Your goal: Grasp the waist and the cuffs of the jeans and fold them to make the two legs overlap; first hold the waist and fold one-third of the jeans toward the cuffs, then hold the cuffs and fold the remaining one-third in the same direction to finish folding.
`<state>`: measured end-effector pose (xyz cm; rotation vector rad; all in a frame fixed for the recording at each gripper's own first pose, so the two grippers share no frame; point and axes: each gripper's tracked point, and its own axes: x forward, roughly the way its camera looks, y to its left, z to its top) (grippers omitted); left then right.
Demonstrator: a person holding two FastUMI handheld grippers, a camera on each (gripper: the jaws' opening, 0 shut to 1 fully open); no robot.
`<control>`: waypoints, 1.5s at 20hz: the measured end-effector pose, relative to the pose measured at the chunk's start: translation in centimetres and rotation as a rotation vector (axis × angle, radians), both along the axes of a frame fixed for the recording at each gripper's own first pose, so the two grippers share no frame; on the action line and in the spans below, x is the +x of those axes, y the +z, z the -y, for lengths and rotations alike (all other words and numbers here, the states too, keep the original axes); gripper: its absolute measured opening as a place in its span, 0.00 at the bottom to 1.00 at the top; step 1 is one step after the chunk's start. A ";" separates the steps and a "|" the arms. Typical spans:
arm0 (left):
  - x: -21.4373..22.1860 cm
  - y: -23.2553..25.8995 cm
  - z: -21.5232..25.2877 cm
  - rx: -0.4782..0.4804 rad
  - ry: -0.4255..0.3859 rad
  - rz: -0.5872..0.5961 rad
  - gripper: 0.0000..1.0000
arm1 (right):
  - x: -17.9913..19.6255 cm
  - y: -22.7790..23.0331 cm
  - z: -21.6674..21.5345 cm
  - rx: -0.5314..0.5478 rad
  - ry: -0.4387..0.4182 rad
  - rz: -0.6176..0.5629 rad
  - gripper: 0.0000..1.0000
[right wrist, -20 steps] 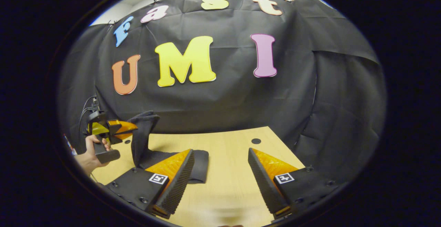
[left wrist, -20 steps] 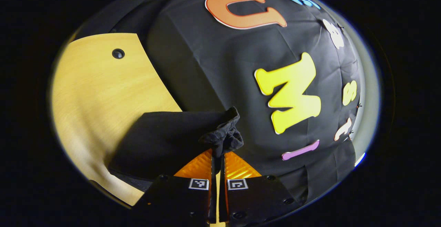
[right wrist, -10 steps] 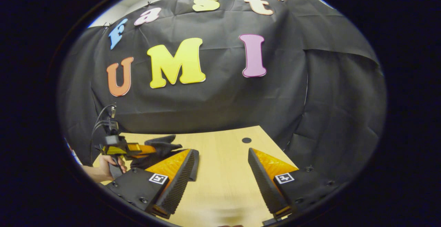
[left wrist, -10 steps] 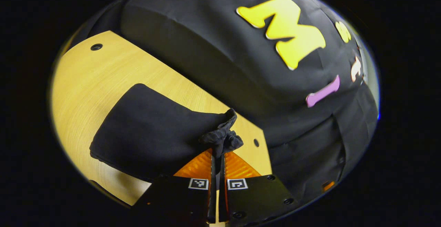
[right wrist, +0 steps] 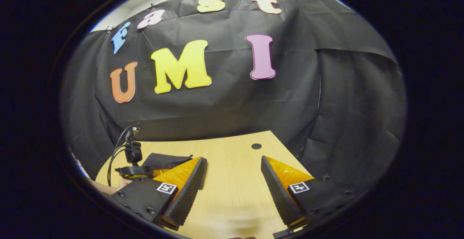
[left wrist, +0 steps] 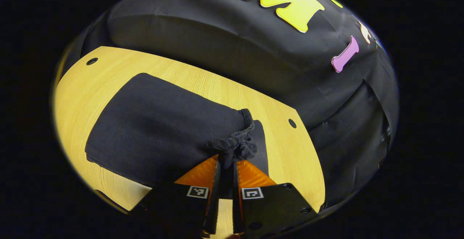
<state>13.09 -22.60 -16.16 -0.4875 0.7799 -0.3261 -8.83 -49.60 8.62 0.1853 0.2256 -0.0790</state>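
We see the left gripper (left wrist: 225, 164) pinching a bunched edge of the folded jeans (left wrist: 159, 134) on the table (left wrist: 232, 94) — the right gripper (right wrist: 232, 173) gapes empty.

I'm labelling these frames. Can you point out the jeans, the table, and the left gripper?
jeans (left wrist: 159, 130): left gripper view, flat folded panel.
table (left wrist: 221, 90): left gripper view, bare wood behind the jeans.
left gripper (left wrist: 226, 166): left gripper view, between the fingertips, jaws pinching the bunched cloth.

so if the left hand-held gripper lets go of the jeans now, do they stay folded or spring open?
Probably stay: the jeans already lie flat on the table. They look floppy, since the pinched edge bunches at the left hand-held gripper. That puckered corner may relax a little; I can't judge slipperiness.
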 end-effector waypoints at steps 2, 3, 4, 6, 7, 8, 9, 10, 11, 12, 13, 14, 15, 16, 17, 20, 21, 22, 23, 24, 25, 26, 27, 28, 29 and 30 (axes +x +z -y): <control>-0.2 0.4 0.3 0.084 -0.037 0.055 0.54 | 0.1 0.0 -0.1 0.002 0.002 0.001 0.96; -0.3 0.4 0.2 0.144 -0.055 0.094 0.69 | 0.1 0.1 -0.1 0.003 0.003 0.004 0.96; -0.6 0.6 0.3 0.192 -0.079 0.126 0.80 | 0.2 0.2 -0.2 0.002 0.005 0.007 0.94; -1.4 1.5 0.7 0.259 -0.118 0.182 0.92 | 0.2 0.1 -0.3 0.001 0.011 0.006 0.96; -1.8 2.0 0.9 0.279 -0.134 0.213 0.93 | 0.2 0.0 -0.4 0.002 0.013 0.005 0.96; -2.0 2.8 1.1 0.287 -0.151 0.240 0.93 | 0.2 0.0 -0.5 0.005 0.015 0.003 0.96; -2.4 3.5 1.3 0.287 -0.166 0.266 0.92 | 0.3 -0.1 -0.7 0.009 0.018 0.003 0.94; -2.7 4.5 1.3 0.286 -0.172 0.290 0.92 | 0.4 -0.1 -0.9 0.012 0.021 0.004 0.98; -3.0 5.4 1.1 0.284 -0.173 0.316 0.92 | 0.6 -0.1 -1.2 0.012 0.026 0.006 0.98; -3.2 6.4 0.8 0.279 -0.167 0.338 0.93 | 0.9 0.0 -1.5 0.011 0.033 0.007 0.96; -3.2 7.5 0.2 0.274 -0.155 0.360 0.93 | 1.1 0.0 -2.0 0.012 0.043 0.009 0.98; -3.1 8.6 -0.8 0.275 -0.137 0.379 0.92 | 1.4 0.1 -2.6 0.014 0.053 0.011 0.96; -3.0 9.9 -2.2 0.278 -0.113 0.401 0.92 | 1.9 0.2 -3.2 0.016 0.066 0.014 0.98; -2.7 11.5 -3.6 0.279 -0.084 0.427 0.93 | 2.4 0.4 -4.0 0.017 0.080 0.020 0.95; -2.4 13.1 -5.1 0.281 -0.051 0.453 0.93 | 2.9 0.6 -4.9 0.018 0.096 0.028 0.95; -1.9 18.8 -9.9 0.310 0.043 0.550 0.94 | 4.5 2.0 -7.7 0.015 0.151 0.059 0.96; -1.7 20.8 -11.3 0.317 0.070 0.592 0.94 | 5.1 2.5 -8.9 0.018 0.169 0.073 0.96; -1.7 22.8 -12.4 0.322 0.096 0.628 0.95 | 5.6 3.3 -10.0 0.021 0.189 0.088 0.96; -2.2 24.6 -13.6 0.325 0.120 0.659 0.95 | 6.0 4.2 -11.0 0.023 0.206 0.108 0.96; -2.6 26.3 -14.7 0.331 0.145 0.689 0.96 | 6.5 5.2 -12.1 0.022 0.224 0.129 0.95; -2.9 27.7 -15.9 0.338 0.168 0.714 0.97 | 6.9 6.1 -13.1 0.018 0.239 0.151 0.95; -3.7 28.9 -17.1 0.345 0.189 0.736 0.97 | 7.2 7.1 -14.1 0.012 0.248 0.175 0.95; -4.3 30.0 -18.2 0.354 0.208 0.756 0.97 | 7.4 8.1 -14.8 0.006 0.256 0.197 0.95; -4.9 31.1 -19.1 0.366 0.222 0.774 0.97 | 7.6 8.9 -15.8 0.005 0.267 0.217 0.94; -5.3 31.9 -19.7 0.371 0.231 0.790 0.97 | 7.6 9.6 -16.7 0.004 0.278 0.235 0.94; -5.7 32.6 -19.9 0.370 0.233 0.801 0.96 | 7.5 10.3 -17.5 0.002 0.293 0.250 0.94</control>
